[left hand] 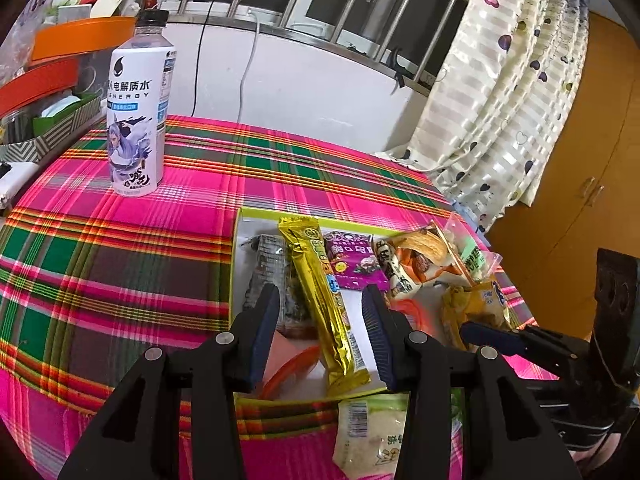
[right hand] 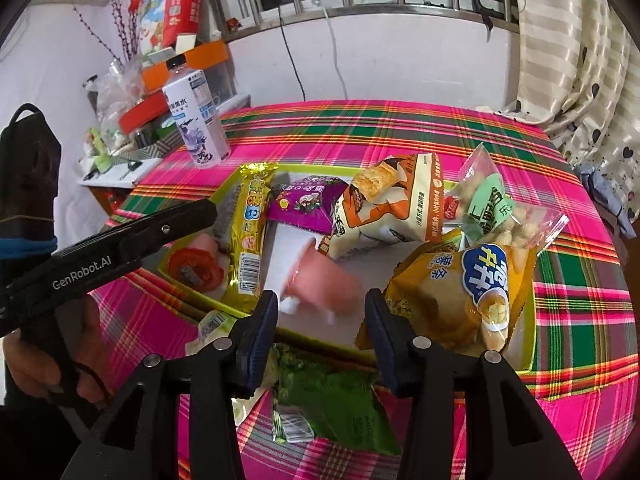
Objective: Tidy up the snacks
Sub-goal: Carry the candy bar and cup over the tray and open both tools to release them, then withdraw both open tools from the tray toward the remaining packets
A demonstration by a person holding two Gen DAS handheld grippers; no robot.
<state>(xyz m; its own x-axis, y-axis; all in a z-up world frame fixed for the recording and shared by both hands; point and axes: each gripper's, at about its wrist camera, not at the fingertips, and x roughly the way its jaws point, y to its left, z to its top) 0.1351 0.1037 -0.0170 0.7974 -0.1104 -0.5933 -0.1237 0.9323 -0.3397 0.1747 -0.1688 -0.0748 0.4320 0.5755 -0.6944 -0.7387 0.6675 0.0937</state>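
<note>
A white tray with a yellow-green rim (left hand: 256, 213) (right hand: 530, 344) holds several snack packs: a gold bar pack (left hand: 324, 300) (right hand: 248, 236), a purple pack (left hand: 352, 260) (right hand: 304, 200), an orange-and-white pack (left hand: 412, 264) (right hand: 396, 204), a clear bag with a green label (right hand: 496, 200) and a yellow chip bag (left hand: 476, 312) (right hand: 460, 292). A green-and-white pack (left hand: 368, 436) (right hand: 336, 404) lies on the cloth in front of the tray. My left gripper (left hand: 320, 332) is open over the tray's near left part. My right gripper (right hand: 320, 332) is open above the tray's front edge.
A tall white drink bottle (left hand: 136, 112) (right hand: 198, 124) stands on the pink plaid tablecloth (left hand: 120, 260) at the back left. Orange boxes and clutter (left hand: 60, 60) sit beyond the table's left edge. A curtain (left hand: 500, 100) hangs at the right.
</note>
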